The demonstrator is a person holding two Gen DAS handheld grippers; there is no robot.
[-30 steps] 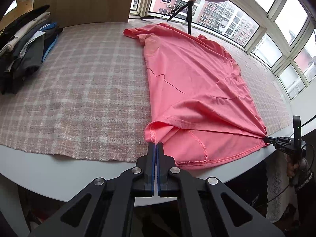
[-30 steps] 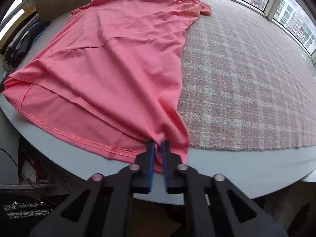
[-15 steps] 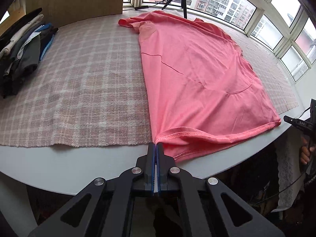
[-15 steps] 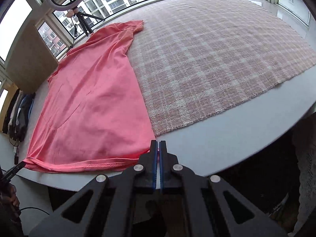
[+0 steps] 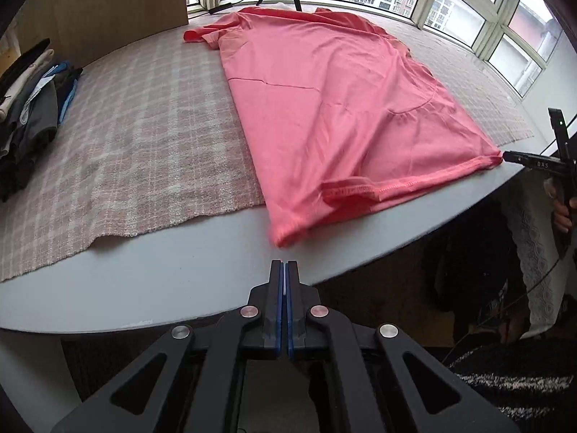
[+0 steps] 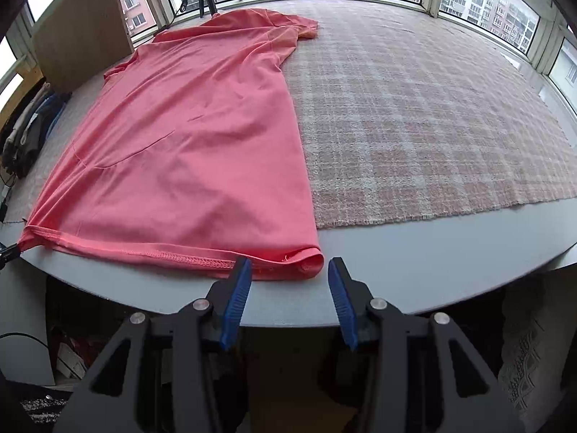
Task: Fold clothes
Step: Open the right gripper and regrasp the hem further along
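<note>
Our fingers wait at the shirt's bottom edge

Our right gripper [image 6: 286,270] has fingers wide apart, touching the pink shirt [image 6: 187,144] hem corner; our left gripper [image 5: 285,270] has fingers pressed together, empty, just short. The shirt stretches away along the table [image 5: 180,281].

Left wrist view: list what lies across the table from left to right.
Stack of dark folded clothes → plaid cloth → pink T-shirt → right gripper, at the shirt's hem corner off the table's right edge.
</note>
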